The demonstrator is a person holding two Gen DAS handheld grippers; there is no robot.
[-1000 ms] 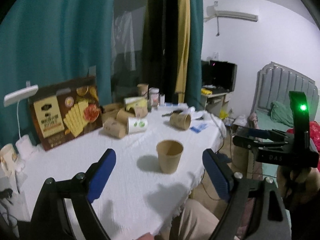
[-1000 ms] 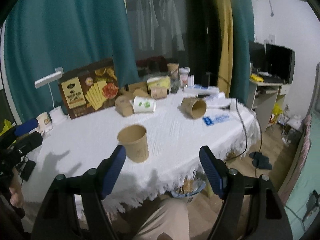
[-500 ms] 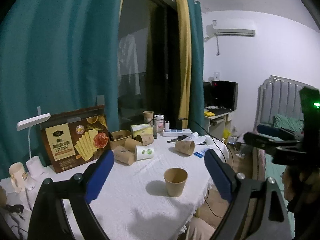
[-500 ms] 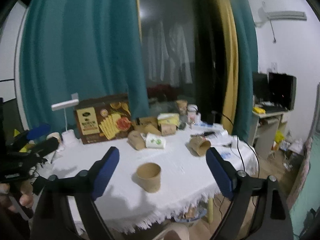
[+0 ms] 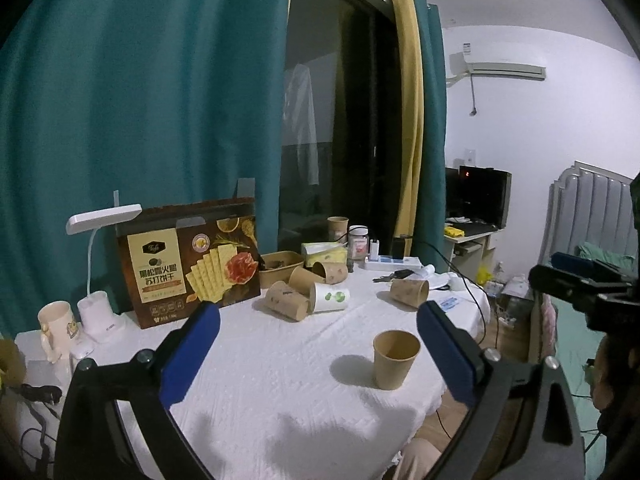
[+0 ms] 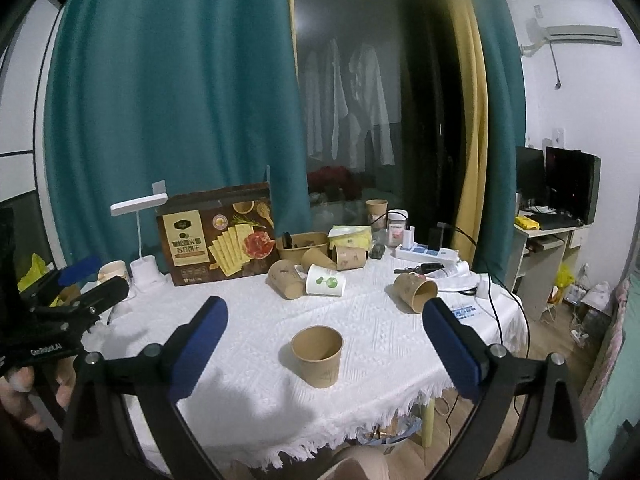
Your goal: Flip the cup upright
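Cup, brown paper, stands upright with its mouth up on the white-clothed bench, right of centre in the lower part of the left wrist view; we see nothing inside it. Our left claw frames it from the bottom of the frame. Its blue pads are spread wide, having just been opening, and the cup sits beyond the right-hand pad with no pad touching it. In mid-frame a cluster of paper cups lies tipped on its sides, one white with a green mark and the rest brown. Behind them is a low brown bowl holding something dark that we cannot make out. A cracker box stands to the left, with a cream mug at the far left edge. The right claw shows dark at the right edge.

In the right wrist view the cup is at lower centre, near the fringed front edge of the bench, and it looks empty. Our right claw has its pads well apart, just opened, with the cup seen between them and clear of both. Another brown cup lies on its side to the upper right, its mouth facing us. The tipped cluster lies above centre. The left claw appears at the left edge, a hand below it.
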